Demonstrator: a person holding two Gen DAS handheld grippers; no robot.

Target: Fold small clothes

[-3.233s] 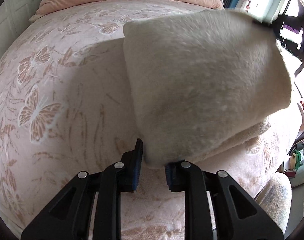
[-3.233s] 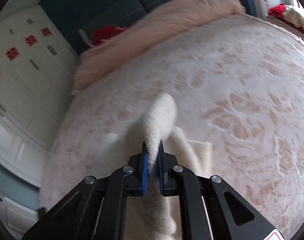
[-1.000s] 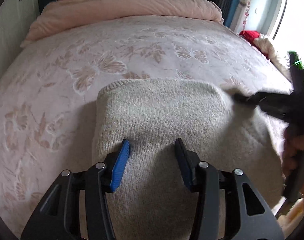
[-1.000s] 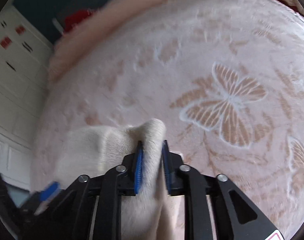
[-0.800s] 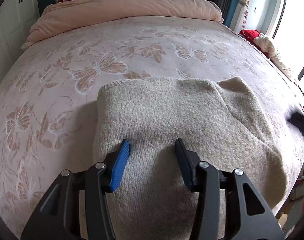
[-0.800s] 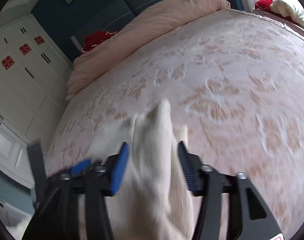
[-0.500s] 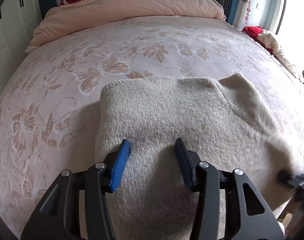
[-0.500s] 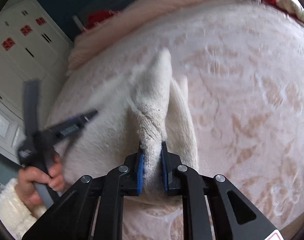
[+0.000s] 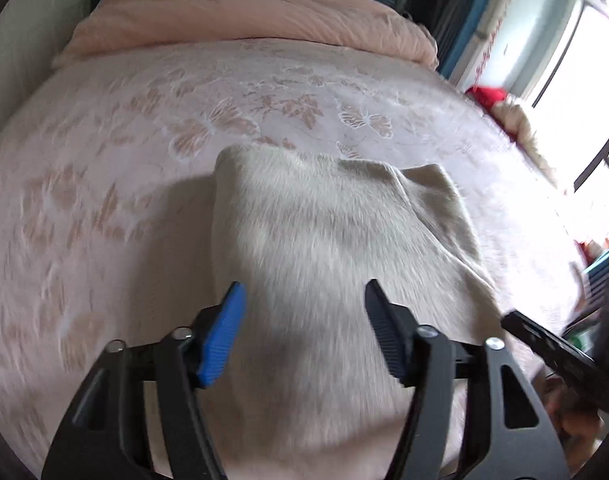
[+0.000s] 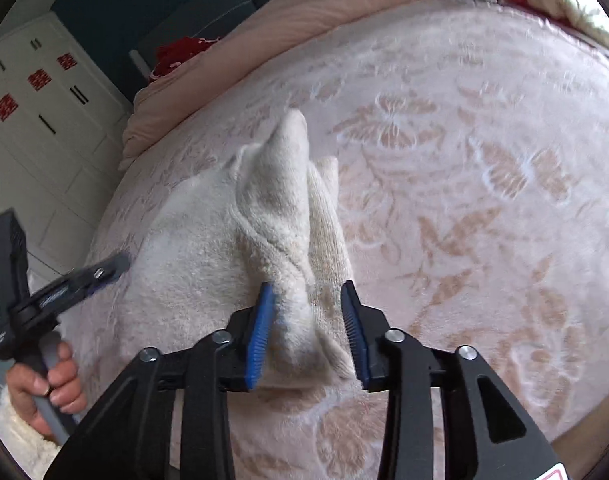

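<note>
1. Centrally, a cream knit garment [image 9: 324, 240] lies folded on the bed [image 9: 104, 200], over a pink bedspread with butterfly print.
2. Left gripper [image 9: 304, 328]: fingers spread, having just been opening; they hover above the garment's near part, nothing pinched.
3. Right gripper [image 10: 308, 328]: fingers have just been opening and stand apart; a raised ridge of the garment sits between them, the pads no longer pressing on it.
4. Right wrist view: a hand [image 10: 48, 384] in a fluffy white sleeve grips the left gripper's handle at the bed's left edge.
5. Rolled pink duvet [image 9: 244, 20] lies at the bed's far end.
</note>
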